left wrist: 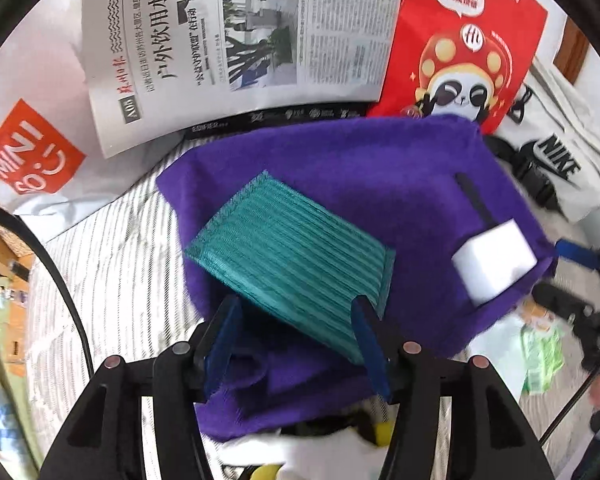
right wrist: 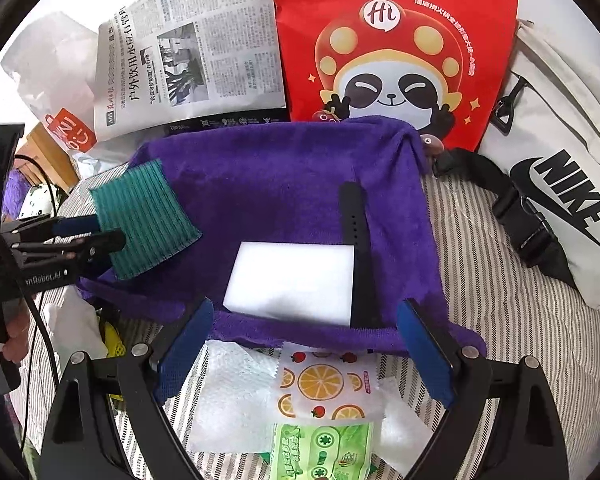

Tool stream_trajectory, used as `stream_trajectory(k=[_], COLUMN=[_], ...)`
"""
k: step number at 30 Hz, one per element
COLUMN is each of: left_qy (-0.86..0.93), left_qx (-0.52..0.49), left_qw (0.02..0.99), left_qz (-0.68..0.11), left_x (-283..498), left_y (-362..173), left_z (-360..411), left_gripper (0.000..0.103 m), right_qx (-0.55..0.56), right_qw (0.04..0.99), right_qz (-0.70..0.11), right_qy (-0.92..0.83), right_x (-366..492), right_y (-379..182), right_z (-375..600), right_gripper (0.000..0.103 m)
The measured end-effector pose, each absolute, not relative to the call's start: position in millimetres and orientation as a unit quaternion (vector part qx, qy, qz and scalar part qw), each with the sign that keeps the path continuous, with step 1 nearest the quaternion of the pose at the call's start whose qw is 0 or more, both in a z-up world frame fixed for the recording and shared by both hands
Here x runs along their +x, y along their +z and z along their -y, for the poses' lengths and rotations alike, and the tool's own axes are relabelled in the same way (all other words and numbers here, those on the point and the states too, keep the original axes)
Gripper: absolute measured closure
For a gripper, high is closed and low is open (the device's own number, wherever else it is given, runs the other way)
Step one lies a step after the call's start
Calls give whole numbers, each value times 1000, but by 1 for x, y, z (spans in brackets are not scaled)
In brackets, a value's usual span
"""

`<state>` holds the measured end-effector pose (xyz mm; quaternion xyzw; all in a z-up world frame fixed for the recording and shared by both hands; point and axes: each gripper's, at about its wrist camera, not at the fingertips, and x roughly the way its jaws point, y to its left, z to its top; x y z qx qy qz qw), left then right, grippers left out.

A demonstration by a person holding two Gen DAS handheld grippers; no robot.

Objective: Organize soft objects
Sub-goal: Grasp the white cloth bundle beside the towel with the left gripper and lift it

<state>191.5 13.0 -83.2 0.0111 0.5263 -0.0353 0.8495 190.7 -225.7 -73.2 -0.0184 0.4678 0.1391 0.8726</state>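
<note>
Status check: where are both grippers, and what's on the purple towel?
Left gripper open around teal cloth. Right gripper open, empty, near white sponge. Both on purple towel; black strap beside sponge.

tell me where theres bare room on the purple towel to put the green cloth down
The widest bare stretch of the purple towel lies between the teal ribbed cloth and the black strap, behind the white sponge. The near edge is crowded: sponge and strap, with a tissue and wipe packets in front.
</note>
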Motion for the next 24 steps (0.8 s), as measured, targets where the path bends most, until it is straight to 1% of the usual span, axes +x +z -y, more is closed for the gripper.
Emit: stream_trajectory(k=[5,15,24], left_qy=[-44,-67,-89], left_qx=[6,-46,-39], left_qw=[840,851,854], left_qz=[-541,-519,-511], left_x=[173,131,101], left_y=[-83,-56,-72], left_z=[-17,-33,-26], left_gripper=[45,45,45], right_qx=[-15,-18,-49], right_qw=[874,878,886], right_qz=[-464,-457,-445], right_qy=[141,141,120], right_x=[188,166,123], right_y=[-71,-63,-62], right_z=[225,228,232], right_gripper=[11,11,11])
